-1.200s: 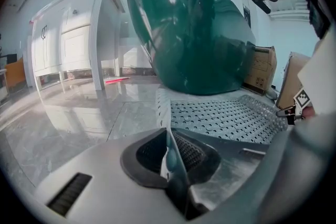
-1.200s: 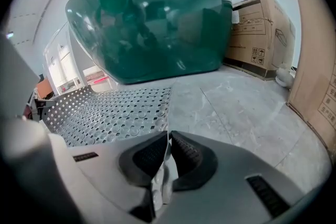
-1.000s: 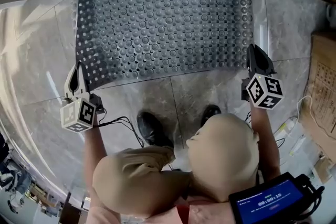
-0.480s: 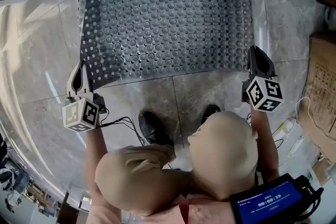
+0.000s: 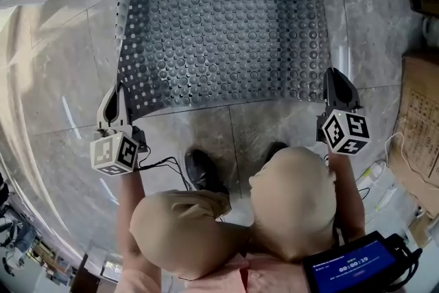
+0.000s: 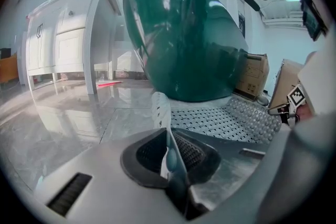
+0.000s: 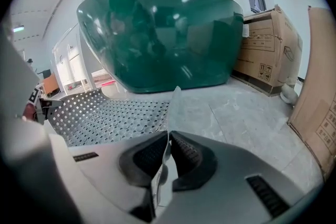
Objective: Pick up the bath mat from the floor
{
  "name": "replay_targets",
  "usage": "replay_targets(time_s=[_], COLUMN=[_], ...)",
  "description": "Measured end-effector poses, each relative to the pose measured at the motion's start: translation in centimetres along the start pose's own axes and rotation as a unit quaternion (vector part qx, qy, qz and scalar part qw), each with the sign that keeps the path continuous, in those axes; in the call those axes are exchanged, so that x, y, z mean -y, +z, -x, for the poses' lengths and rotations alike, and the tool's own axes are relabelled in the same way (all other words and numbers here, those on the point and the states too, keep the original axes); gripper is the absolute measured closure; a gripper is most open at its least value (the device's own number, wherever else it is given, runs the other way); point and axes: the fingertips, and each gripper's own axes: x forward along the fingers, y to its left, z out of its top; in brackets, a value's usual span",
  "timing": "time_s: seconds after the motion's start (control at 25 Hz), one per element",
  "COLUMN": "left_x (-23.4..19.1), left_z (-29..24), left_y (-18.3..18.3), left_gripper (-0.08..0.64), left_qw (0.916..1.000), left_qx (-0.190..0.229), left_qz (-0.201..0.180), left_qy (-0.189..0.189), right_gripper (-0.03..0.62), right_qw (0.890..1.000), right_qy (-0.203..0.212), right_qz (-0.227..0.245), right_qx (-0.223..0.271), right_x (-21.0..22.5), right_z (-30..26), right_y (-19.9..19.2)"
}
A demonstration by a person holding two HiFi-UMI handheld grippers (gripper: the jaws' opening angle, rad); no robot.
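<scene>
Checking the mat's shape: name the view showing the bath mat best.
Head view: the whole bath mat shows, both near corners held. Each gripper view shows only a pinched edge and a perforated stretch.

Grey studded bath mat [image 5: 223, 38], green tub [image 7: 157, 34], grey marbled floor [image 5: 62, 79]

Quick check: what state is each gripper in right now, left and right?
Left gripper: closed on the near left corner of the mat.
Right gripper: closed on the mat's near right corner.
</scene>
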Motion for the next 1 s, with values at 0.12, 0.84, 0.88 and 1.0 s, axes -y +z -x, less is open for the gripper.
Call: replay_targets(time_s=[0.12,0.84,0.88,1.0], left_x=[0.3,1.5,1.5,1.8], left_z=[0.2,0.1,0.1,0.1], left_y=[0.4,1.5,1.5,1.6], left_gripper=[0.523,0.523,0.523,0.523], left_qw=[1.0,0.9996,0.9996,0.9995], left_qx=[0.004,0.012,0.013,0.012], left_qz=[0.003,0.006,0.007,0.01], left_qy=[-0.005,-0.026,-0.026,-0.029], right_gripper=[0.56,0.56,0.56,0.56], right_qw=[1.0,0.999,0.999,0.999], right_qy=[0.007,0.033,0.034,0.035], right_qz=[0.0,0.002,0.003,0.004], right_qx=[0.004,0.022,0.023,0.024], right_x=[-0.6,-2.9,-3.1,-3.3], right_z=[0.2,1.0,1.0,1.1], right_y=[0.5,3.0,3.1,3.3])
